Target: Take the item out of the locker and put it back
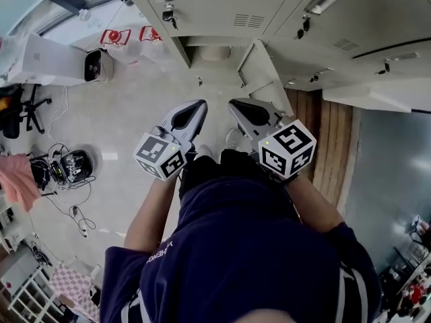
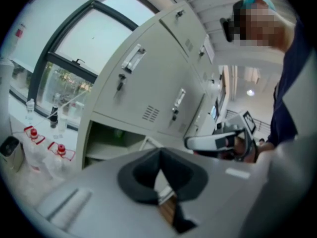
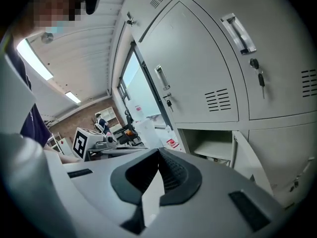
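1. Head view: the left tongs (image 1: 200, 106) and right tongs (image 1: 237, 105) are held side by side, near each other. Both point toward the bank of lockers (image 1: 222, 5) along the top.
2. Left tongs: the jaws are together, tips meeting in the left gripper view, with nothing between them.
3. Right tongs: the jaws are likewise closed tip to tip in the right gripper view, and they grip nothing.
4. One bottom-row locker (image 1: 183, 49) stands open. Its door (image 1: 259, 73) is swung out on the opening's right side, edge toward the person, just ahead of the right tongs and between the opening and the closed lockers on that side.
5. The item (image 1: 215, 52) shows only as a pale rounded shape inside the open locker. It is too small to tell what it is and lies well apart from both tongs.
6. The right gripper view shows a shelf (image 3: 218, 150) inside that locker.
7. Keys (image 1: 168, 13) hang in the locks of the closed lockers above.
8. On the floor (image 1: 135, 106), left of the open locker, bottles (image 2: 60, 150) with red caps stand against the wall. A white box (image 1: 54, 60) lies further left.
9. Cables (image 1: 71, 167) lie tangled near the floor's left edge, below a chair (image 1: 20, 110).
10. The person's shoes (image 1: 202, 152) are just under the tongs.
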The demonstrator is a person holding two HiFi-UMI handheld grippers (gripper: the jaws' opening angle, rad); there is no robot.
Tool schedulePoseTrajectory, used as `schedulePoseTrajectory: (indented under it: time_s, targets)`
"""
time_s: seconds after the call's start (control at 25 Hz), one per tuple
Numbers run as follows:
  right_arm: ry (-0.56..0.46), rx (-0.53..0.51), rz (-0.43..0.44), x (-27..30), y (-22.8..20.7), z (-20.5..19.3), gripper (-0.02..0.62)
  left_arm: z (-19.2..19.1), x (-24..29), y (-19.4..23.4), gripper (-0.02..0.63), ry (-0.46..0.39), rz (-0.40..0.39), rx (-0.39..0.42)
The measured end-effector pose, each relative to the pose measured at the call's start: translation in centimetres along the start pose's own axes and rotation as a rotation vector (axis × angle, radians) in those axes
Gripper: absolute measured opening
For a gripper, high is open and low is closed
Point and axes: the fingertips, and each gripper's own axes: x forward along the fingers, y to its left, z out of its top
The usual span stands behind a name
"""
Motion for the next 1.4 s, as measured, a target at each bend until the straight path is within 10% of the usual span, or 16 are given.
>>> schedulePoseTrajectory:
  time_s: [1.4]
  targets:
    - [0.143, 0.0, -0.128, 9.1, -9.2, -9.3, 0.008, -11.6, 12.3, 17.8, 0.003, -0.092, 0.088, -0.328]
